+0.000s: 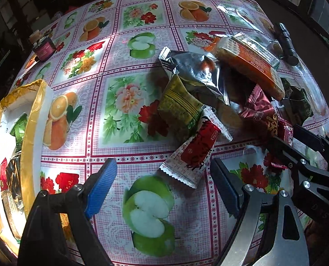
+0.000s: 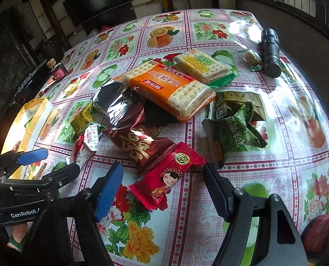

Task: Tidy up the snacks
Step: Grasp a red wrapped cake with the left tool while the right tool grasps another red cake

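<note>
Both open: left gripper [image 1: 164,186] over white-red packet [image 1: 194,155], right gripper [image 2: 162,190] over red packet [image 2: 166,177].

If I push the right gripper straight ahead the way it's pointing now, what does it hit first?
Most likely the red doll packet: it lies between the open fingers of the right gripper, closest in line. The maroon packet is right behind it. Height above the table is hard to judge.

Both wrist views look down close over the table [image 1: 142,4]; they share the snack pile [image 2: 164,93]
</note>
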Demonstrator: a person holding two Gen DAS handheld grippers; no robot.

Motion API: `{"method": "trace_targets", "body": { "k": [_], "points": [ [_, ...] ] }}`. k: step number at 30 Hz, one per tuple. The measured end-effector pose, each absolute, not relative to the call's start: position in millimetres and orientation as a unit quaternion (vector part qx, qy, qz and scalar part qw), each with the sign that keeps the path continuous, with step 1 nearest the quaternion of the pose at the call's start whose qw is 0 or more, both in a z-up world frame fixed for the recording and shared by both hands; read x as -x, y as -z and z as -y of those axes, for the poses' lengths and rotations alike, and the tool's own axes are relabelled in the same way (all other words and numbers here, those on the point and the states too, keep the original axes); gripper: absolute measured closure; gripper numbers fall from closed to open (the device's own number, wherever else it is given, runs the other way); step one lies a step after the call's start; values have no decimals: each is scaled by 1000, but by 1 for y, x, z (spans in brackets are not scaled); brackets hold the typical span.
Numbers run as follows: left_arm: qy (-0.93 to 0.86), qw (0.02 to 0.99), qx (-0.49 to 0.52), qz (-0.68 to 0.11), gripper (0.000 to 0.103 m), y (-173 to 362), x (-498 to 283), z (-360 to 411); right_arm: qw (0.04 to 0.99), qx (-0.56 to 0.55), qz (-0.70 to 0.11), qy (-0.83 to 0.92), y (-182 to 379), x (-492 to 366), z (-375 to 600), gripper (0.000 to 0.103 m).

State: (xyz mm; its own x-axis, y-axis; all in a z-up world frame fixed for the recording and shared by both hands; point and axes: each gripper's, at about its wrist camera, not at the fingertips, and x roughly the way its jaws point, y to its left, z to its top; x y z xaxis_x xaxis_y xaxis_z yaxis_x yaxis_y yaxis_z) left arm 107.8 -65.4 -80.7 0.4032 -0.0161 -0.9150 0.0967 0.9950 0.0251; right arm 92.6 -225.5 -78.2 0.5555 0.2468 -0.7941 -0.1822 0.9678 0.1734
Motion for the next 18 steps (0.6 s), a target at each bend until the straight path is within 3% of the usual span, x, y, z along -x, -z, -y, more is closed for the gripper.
{"method": "trace_targets", "body": {
  "k": [3,6,9,11,13,15,18],
  "points": [
    [37,835,-35,-549,17,85,-117,70,882,-11,-455,-123,78,-90,230,60],
    [44,838,-34,-543,21,85,-117,75,882,3,-455,-122,79,-84,239,77],
    [58,840,-38,-538,40,81,-114,80,883,2,-453,-126,79,-79,245,80],
    [63,840,-39,-537,63,79,-111,82,883,4,-452,-125,79,-76,247,81],
    [65,840,-40,-537,73,78,-107,81,884,-1,-450,-128,79,-75,248,81],
    [72,839,-33,-538,80,77,-102,77,884,-4,-449,-129,78,-73,248,82],
    [84,838,-11,-538,82,71,-90,66,886,-18,-443,-138,72,-65,250,84]
  ]
}}
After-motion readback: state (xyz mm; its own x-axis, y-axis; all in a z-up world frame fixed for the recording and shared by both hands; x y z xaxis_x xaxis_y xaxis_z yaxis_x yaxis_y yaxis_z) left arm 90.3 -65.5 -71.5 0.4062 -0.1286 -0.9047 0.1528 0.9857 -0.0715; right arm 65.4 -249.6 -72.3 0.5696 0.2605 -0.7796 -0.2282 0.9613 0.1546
